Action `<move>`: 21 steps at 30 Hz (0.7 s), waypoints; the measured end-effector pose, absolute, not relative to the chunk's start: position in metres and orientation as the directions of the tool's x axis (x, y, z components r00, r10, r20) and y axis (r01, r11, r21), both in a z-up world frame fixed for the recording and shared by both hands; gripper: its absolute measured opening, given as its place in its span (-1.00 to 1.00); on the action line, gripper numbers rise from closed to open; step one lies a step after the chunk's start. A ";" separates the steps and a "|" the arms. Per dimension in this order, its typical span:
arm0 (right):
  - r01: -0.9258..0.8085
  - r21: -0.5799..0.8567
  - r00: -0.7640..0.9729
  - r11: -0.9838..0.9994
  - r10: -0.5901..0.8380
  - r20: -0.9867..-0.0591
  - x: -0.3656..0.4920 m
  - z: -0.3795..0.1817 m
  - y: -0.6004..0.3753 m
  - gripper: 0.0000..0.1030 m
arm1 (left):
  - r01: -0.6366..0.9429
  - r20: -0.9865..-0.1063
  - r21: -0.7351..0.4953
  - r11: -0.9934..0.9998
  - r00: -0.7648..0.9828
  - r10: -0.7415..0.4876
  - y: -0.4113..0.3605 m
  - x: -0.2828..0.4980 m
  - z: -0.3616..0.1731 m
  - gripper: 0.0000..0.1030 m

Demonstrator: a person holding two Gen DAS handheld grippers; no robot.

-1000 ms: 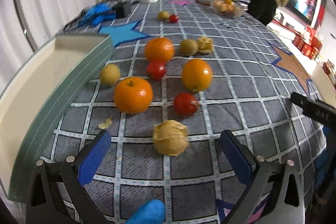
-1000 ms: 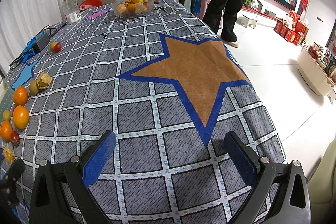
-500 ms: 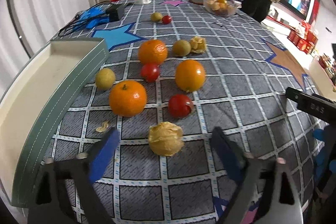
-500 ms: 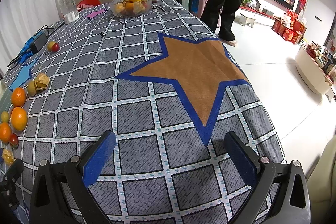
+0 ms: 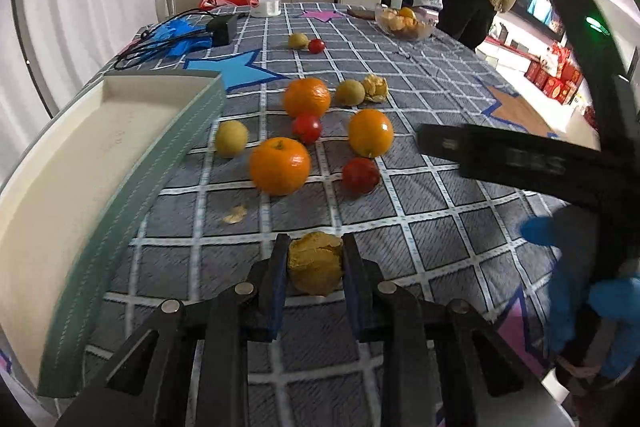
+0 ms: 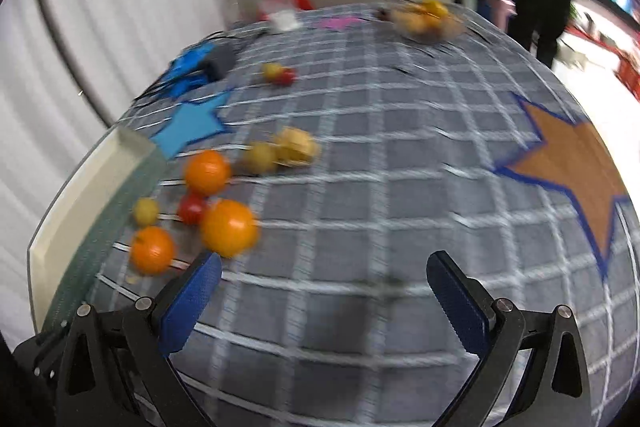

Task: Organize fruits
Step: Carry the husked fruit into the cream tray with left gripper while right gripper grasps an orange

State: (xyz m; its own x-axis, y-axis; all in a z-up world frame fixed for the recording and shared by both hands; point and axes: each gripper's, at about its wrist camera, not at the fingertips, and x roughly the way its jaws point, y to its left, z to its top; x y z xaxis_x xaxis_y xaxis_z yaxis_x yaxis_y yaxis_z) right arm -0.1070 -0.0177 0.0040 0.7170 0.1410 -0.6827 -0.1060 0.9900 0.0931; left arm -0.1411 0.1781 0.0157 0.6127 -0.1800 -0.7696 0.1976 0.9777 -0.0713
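checkered tablecloth point(image 5: 432, 227) everywhere. left gripper point(image 5: 315, 265) pinches the papery husked fruit point(image 5: 316, 261) at bottom centre, and that husk probably crushes or slips free. right gripper point(image 6: 324, 303) gapes empty, blurry. tray point(image 5: 80, 163) waits at left.

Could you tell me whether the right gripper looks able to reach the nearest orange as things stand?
Probably yes: the right gripper is open and empty, and the orange lies just beyond its left finger on bare cloth with nothing between.

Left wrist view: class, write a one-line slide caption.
Left tongs shut on a husked fruit; oranges and tomatoes wait beside the tray.
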 end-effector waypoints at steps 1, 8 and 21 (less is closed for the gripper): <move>-0.115 0.082 0.718 0.990 0.140 -0.682 -0.105 0.005 -0.010 1.00 | 0.197 -0.766 -0.077 0.977 0.616 -0.185 0.182 -0.143 0.018 -0.47; -0.141 0.043 0.672 0.989 0.128 -0.729 -0.085 -0.008 0.021 0.13 | 0.180 -0.708 -0.071 0.981 0.683 -0.177 0.212 -0.152 0.045 -0.47; -0.238 0.036 0.712 0.971 0.199 -0.673 -0.094 0.022 0.067 -0.29 | -0.015 -0.677 -0.042 0.999 0.735 -0.018 0.315 -0.126 0.059 -0.47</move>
